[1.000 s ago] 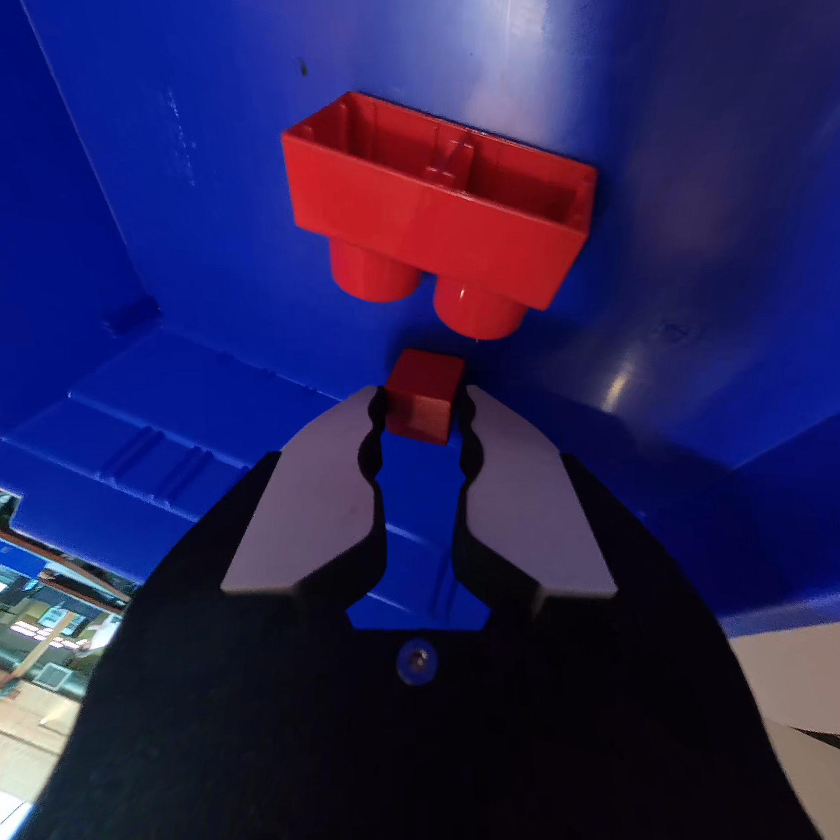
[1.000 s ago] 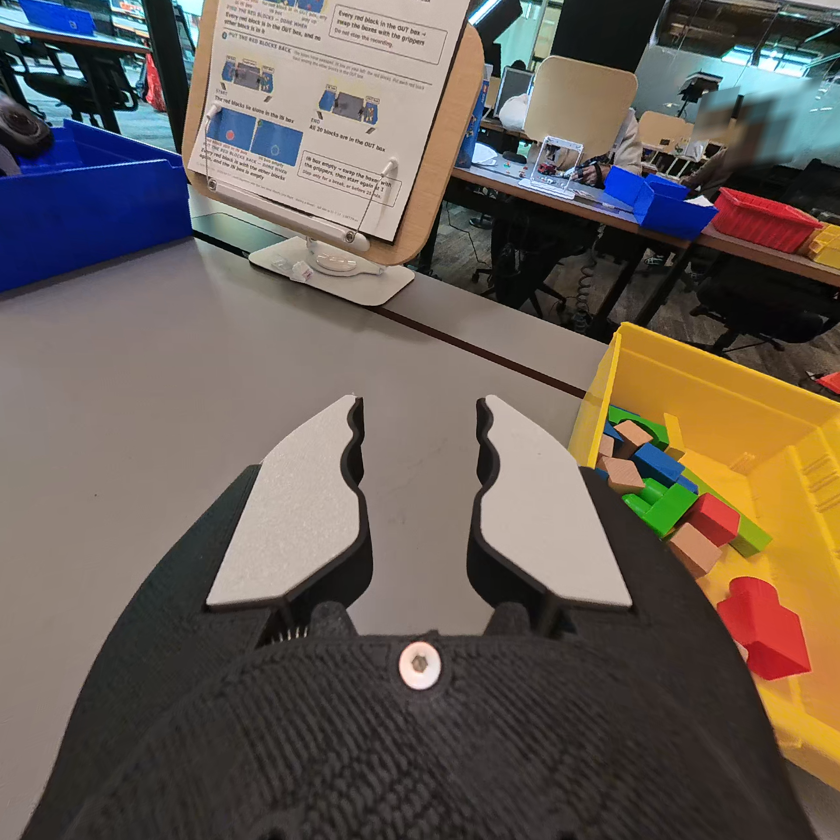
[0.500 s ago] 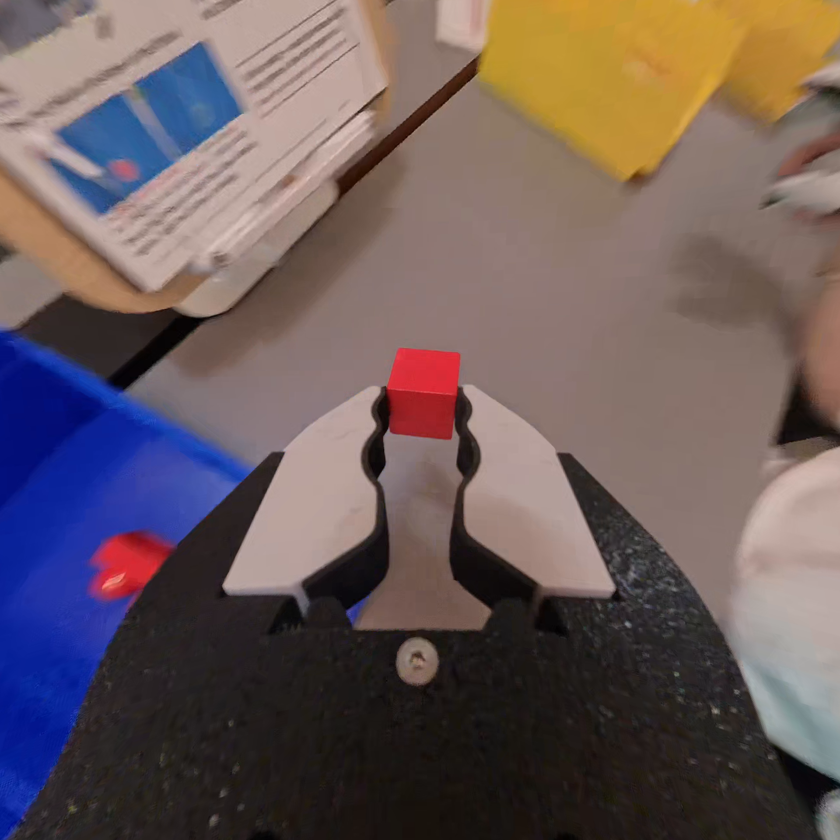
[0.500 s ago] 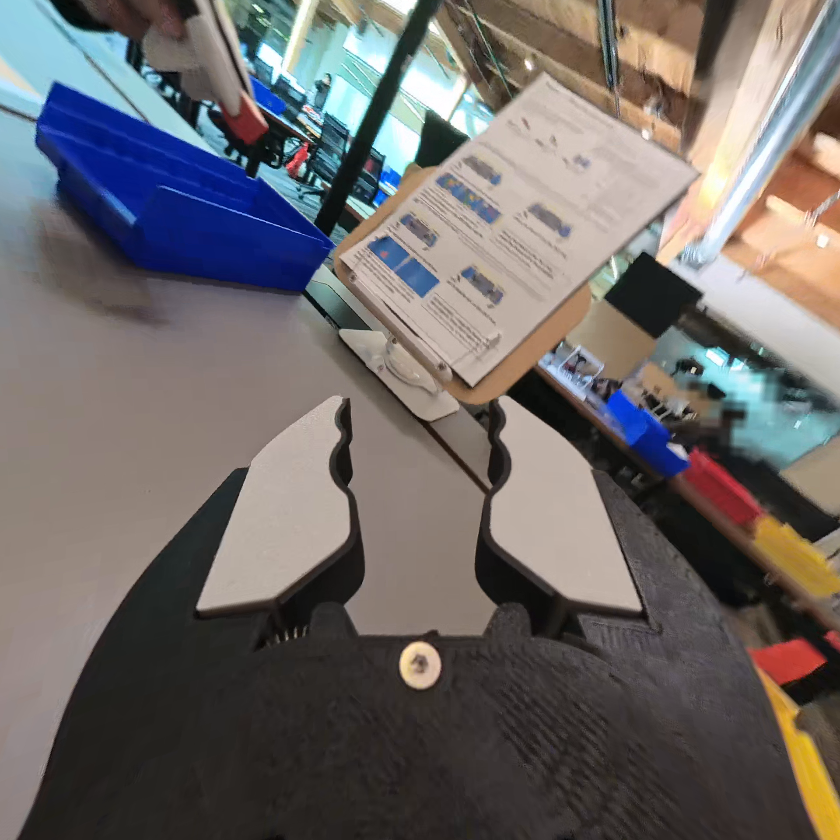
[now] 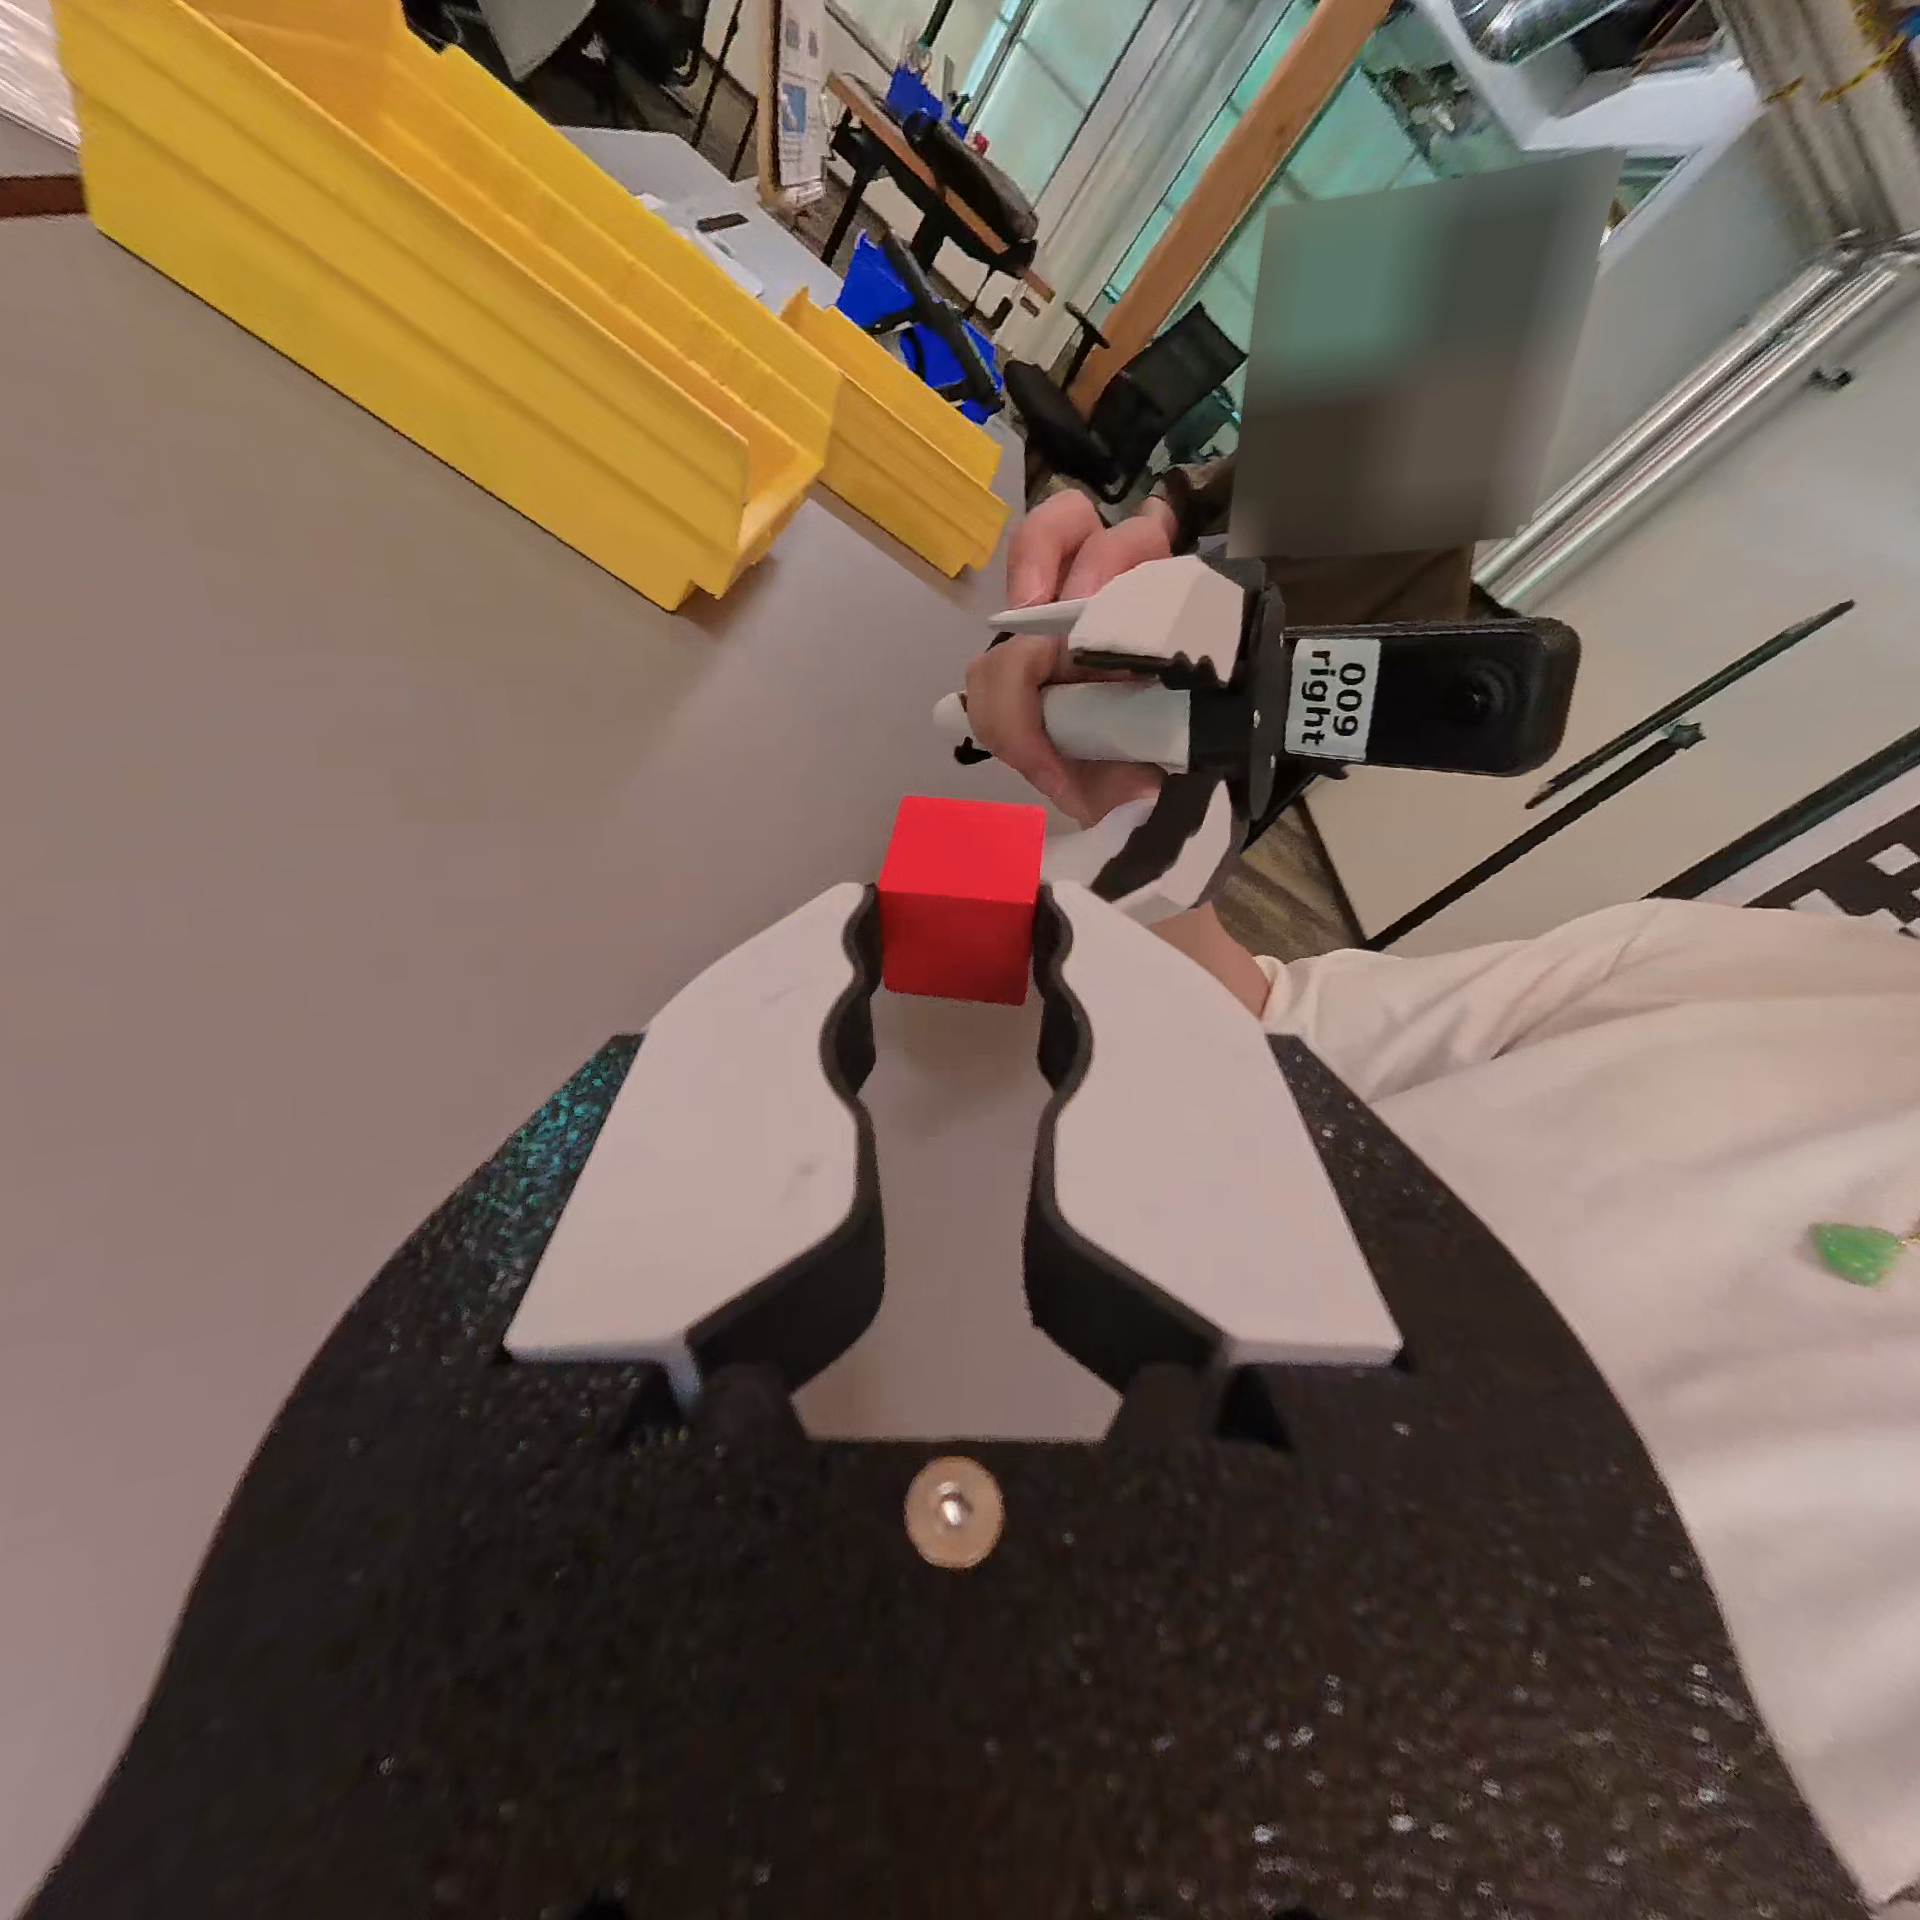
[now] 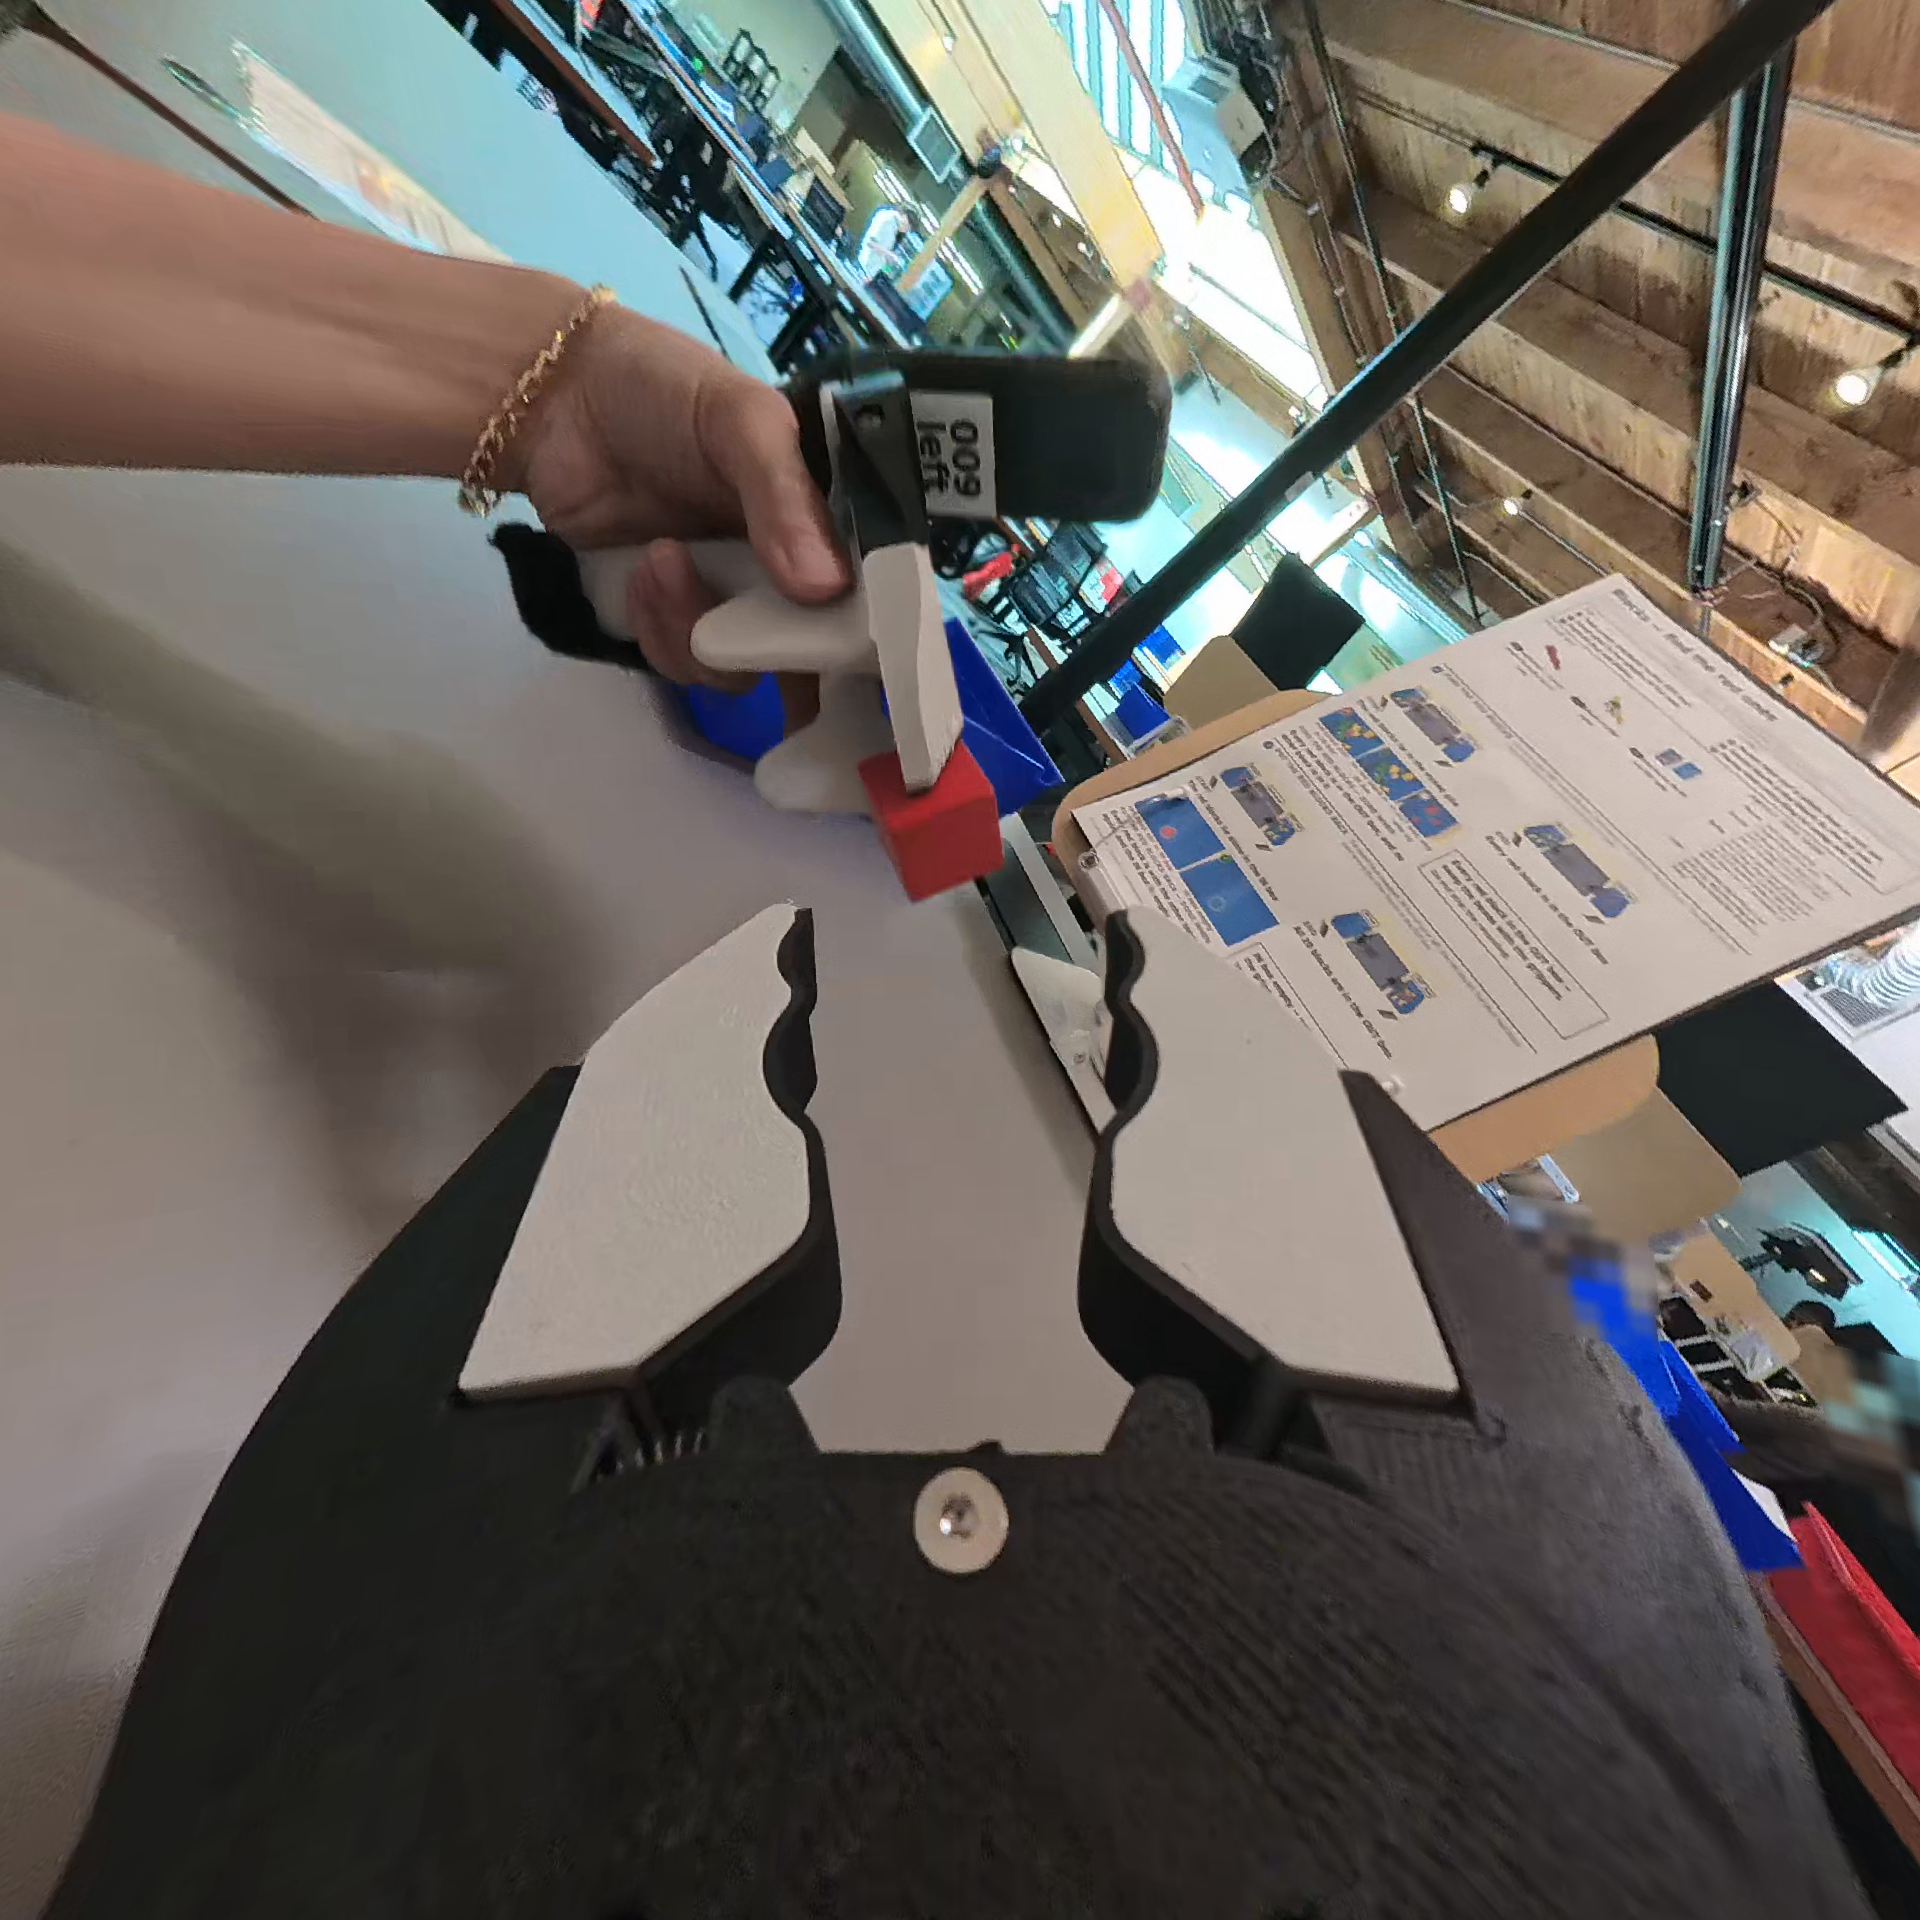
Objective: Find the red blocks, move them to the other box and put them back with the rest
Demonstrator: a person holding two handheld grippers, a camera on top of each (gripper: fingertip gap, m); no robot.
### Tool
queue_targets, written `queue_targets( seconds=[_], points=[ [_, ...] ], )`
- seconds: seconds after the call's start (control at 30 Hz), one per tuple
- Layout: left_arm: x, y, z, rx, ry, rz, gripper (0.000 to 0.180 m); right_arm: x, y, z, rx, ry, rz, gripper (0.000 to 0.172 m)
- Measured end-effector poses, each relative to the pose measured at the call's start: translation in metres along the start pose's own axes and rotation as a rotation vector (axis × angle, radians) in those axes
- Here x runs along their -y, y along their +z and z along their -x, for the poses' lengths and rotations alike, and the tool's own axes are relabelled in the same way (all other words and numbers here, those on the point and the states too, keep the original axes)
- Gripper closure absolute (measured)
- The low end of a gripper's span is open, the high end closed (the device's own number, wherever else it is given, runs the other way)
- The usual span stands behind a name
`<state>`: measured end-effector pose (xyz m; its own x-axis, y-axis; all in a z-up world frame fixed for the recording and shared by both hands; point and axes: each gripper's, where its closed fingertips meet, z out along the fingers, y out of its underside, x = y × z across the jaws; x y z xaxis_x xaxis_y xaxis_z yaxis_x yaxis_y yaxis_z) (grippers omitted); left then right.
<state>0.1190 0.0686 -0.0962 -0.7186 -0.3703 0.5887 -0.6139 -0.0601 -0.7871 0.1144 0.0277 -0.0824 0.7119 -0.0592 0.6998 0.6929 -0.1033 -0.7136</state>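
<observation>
Left wrist view: left gripper (image 5: 957, 914) clamps 1 red cube (image 5: 961, 899) in transit, yellow box (image 5: 436, 312) ahead; right gripper (image 6: 956, 935) gapes empty.

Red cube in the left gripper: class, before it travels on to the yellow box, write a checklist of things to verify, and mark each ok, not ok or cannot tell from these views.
1. Red cube clamped between both fingertips of the left gripper: ok.
2. Cube lifted clear of the grey table: ok, the right wrist view shows it in the air.
3. Yellow box in sight ahead: ok.
4. Room inside the yellow box: cannot tell, only its outer wall shows.
5. Right gripper open and holding nothing: ok.
6. Right gripper out of the cube's path: not ok, it is held close beyond the cube.
</observation>
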Motion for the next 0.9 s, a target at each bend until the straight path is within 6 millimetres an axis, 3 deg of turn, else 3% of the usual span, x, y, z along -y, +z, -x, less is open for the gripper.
queue_targets(
  seconds=[0.23,0.4,0.9],
  points=[
    [-0.021,0.018,0.014,-0.082,-0.104,0.024,0.153,-0.003,0.006,0.018,0.105,0.02,-0.053,0.123],
    [-0.035,0.03,0.01,-0.162,-0.172,0.051,0.153,-0.004,0.008,0.031,0.171,0.021,-0.073,0.126],
    [-0.045,0.036,-0.017,-0.331,-0.203,0.103,0.153,-0.015,0.012,0.045,0.238,-0.019,-0.03,0.144]
  ],
)
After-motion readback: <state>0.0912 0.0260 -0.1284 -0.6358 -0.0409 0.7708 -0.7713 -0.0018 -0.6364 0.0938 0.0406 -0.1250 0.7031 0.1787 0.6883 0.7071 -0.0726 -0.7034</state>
